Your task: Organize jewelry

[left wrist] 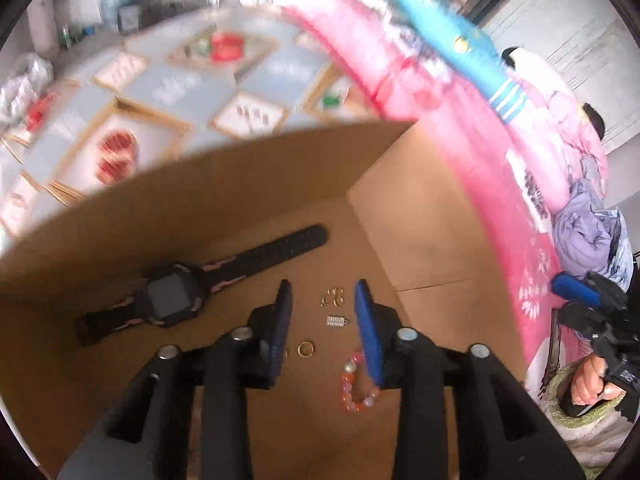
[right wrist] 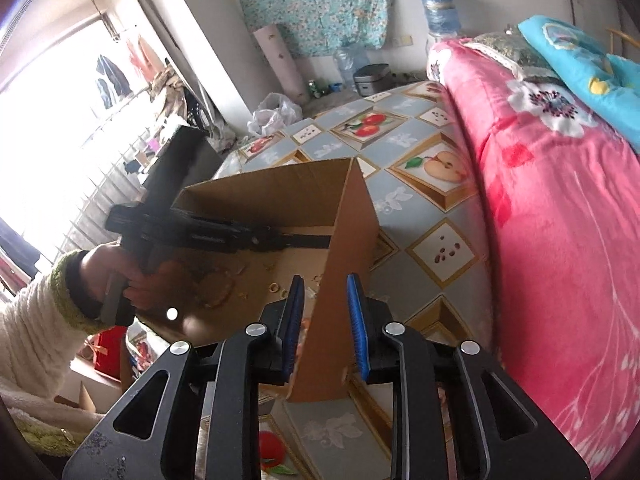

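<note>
My jaws are standing apart, empty, on both grippers; the watch (left wrist: 172, 300), ring (left wrist: 306, 349) and bead bracelet (left wrist: 357, 386) are lying in the box (left wrist: 248, 184), though I'm judging sorting unfinished.

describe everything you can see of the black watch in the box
The watch is black with a dark, blank square face in a chunky case and pink marks along its perforated, rubbery-looking strap. It lies flat and unbuckled on the floor of the cardboard box, strap stretched diagonally, left of the small gold pieces. Nothing grips it.
</note>
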The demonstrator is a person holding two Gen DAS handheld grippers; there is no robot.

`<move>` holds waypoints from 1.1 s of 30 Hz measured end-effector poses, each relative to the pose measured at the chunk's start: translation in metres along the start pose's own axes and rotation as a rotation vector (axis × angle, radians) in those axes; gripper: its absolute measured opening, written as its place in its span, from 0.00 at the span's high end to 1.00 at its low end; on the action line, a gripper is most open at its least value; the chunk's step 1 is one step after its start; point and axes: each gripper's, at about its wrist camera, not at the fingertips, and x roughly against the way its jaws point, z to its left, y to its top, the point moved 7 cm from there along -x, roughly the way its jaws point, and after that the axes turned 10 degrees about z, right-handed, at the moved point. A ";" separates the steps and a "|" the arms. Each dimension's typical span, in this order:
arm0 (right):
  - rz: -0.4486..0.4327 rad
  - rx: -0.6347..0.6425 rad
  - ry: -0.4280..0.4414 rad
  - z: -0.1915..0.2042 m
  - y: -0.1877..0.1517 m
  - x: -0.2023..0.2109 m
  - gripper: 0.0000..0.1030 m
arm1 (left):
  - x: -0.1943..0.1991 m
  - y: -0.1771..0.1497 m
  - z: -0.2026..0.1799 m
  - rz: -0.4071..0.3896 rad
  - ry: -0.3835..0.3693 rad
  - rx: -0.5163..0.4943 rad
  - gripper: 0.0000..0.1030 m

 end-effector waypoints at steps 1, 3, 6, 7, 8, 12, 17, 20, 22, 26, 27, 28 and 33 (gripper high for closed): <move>-0.011 0.000 0.005 0.004 -0.002 0.003 0.68 | 0.013 -0.004 -0.003 -0.034 0.015 -0.012 0.62; -0.024 0.006 -0.009 0.009 -0.006 0.007 0.59 | 0.048 -0.018 -0.010 -0.128 0.052 -0.042 0.47; -0.029 0.015 -0.047 0.016 -0.018 0.008 0.55 | 0.093 -0.050 -0.012 -0.259 0.085 -0.039 0.33; -0.029 0.015 -0.045 0.017 -0.021 0.007 0.54 | 0.104 -0.060 -0.011 -0.289 0.101 -0.033 0.31; -0.025 0.006 -0.041 0.017 -0.025 0.005 0.52 | 0.115 -0.072 -0.009 -0.326 0.127 -0.022 0.27; 0.014 -0.100 0.039 0.006 -0.027 -0.013 0.52 | 0.143 -0.126 0.027 -0.450 0.220 0.131 0.21; 0.119 -0.200 0.098 0.001 -0.031 -0.052 0.53 | 0.126 -0.172 0.080 -0.448 0.137 0.387 0.20; 0.132 -0.207 0.066 0.007 -0.037 -0.053 0.56 | 0.104 -0.186 0.093 -0.415 0.074 0.461 0.20; 0.120 -0.211 0.053 0.011 -0.041 -0.046 0.56 | 0.090 -0.190 0.093 -0.389 0.011 0.471 0.20; 0.106 -0.229 0.041 0.015 -0.049 -0.039 0.56 | 0.070 -0.193 0.085 -0.360 -0.130 0.461 0.20; 0.103 -0.231 0.035 0.015 -0.050 -0.038 0.56 | 0.067 -0.193 0.083 -0.361 -0.146 0.459 0.20; 0.099 -0.234 0.028 0.016 -0.051 -0.037 0.56 | 0.066 -0.194 0.082 -0.370 -0.137 0.454 0.20; 0.098 -0.241 0.010 0.021 -0.056 -0.036 0.56 | 0.067 -0.197 0.078 -0.387 -0.102 0.425 0.20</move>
